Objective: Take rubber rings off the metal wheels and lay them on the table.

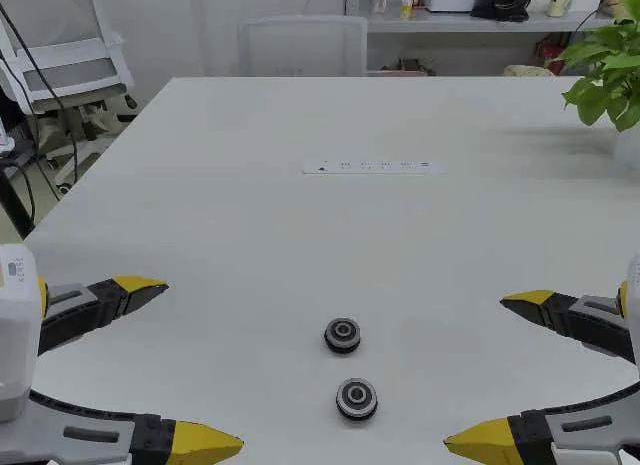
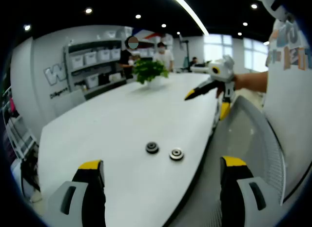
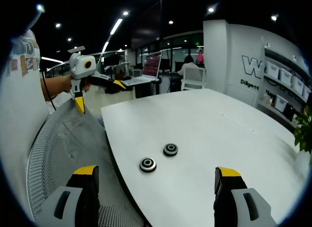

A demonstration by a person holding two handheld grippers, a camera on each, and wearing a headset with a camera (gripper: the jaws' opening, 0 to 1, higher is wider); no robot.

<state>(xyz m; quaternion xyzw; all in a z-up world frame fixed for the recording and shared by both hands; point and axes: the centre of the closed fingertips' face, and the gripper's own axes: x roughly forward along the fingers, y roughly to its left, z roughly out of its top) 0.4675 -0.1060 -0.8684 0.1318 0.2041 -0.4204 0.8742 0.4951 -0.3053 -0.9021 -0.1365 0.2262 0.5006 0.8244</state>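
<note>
Far wheel [image 1: 342,335], near wheel [image 1: 357,398] — lying flat, axles up, rubber rings on — well nearside of socket strip [image 1: 375,167]. Left gripper [image 1: 200,365] & right gripper [image 1: 475,371] gaping, empty, nearside-left/-right of strip — right prob. closer to wheels.

On table [image 1: 250,215], near wheel [image 1: 357,398] just before far wheel [image 1: 342,335], plant [image 1: 605,75] far right

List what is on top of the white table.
A far wheel and a near wheel lie close to the front edge; a socket strip sits mid-table; a leafy plant stands at the far right. The wheels' undersides are hidden.
</note>
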